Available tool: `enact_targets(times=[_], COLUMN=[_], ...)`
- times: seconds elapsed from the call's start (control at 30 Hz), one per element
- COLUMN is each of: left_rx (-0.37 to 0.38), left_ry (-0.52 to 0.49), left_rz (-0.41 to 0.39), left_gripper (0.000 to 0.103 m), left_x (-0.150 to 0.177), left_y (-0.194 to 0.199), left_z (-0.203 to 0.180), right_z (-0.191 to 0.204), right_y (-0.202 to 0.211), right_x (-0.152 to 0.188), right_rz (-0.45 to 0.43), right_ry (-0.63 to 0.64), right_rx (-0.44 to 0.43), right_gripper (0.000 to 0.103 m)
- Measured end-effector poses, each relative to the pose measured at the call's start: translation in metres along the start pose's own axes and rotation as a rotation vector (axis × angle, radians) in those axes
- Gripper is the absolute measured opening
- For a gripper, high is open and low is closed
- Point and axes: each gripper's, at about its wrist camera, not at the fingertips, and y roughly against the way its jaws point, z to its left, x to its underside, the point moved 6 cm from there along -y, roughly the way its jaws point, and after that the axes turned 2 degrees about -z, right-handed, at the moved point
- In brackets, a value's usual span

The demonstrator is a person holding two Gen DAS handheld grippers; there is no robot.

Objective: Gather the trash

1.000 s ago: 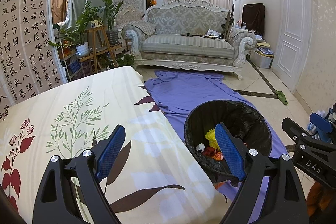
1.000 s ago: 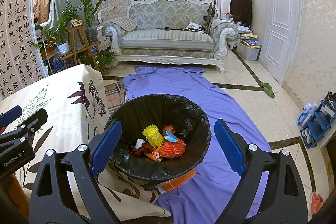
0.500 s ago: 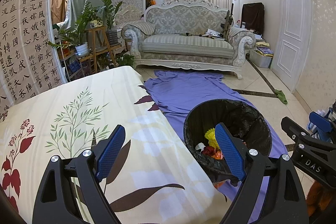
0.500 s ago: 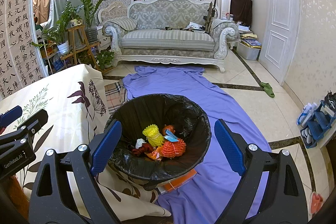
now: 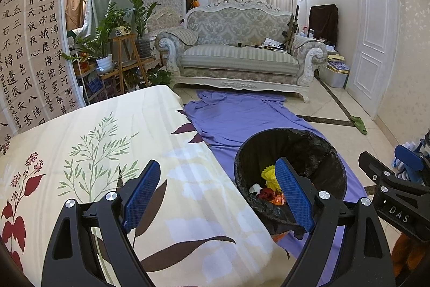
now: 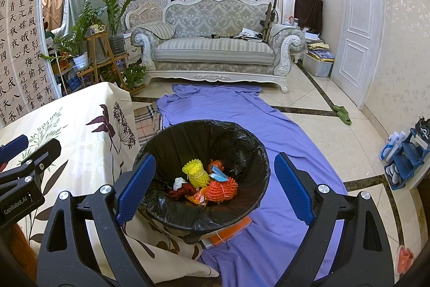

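The left gripper [image 5: 216, 188] hovers over the near right edge of the surface [image 5: 88, 141], which is draped in a cream cloth printed with green sprigs and dark red leaves. Its jaws stand wide apart with nothing between the blue pads, and no trash shows on the cloth ahead of them. The right gripper [image 6: 215, 186] hangs above the round bin lined with a black plastic bag [image 6: 243, 141], its jaws equally wide and empty, framing the bin's mouth.

The bin stands on the floor, on a long purple sheet [image 6: 274, 125], just beside the right edge of the surface, probably so that things lifted off the cloth need only a short carry to drop in. The collected trash lies at the bottom of the liner: a yellow foam fruit net [image 6: 195, 172], an orange foam fruit net [image 6: 223, 187], a crumpled white scrap [image 6: 179, 182] and some dark red and orange wrappers. A flat orange packet [image 6: 233, 229] pokes out from under the bin's base.

With both jaws empty and the cloth bare, the collecting looks close to done.
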Motion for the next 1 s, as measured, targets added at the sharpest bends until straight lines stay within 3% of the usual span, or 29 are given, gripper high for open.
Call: enact_targets(times=[1.0], left_rx=[0.037], left_ry=[0.016], left_rz=[-0.008], left_gripper=[0.085], left_x=[-0.0035], left_y=[-0.0011], left_z=[0.0028], right_z=[0.0005], right_y=[-0.0002], right_x=[0.0002], right_rz=[0.000], right_ry=[0.000], right_rx=[0.001], right_gripper=[0.088])
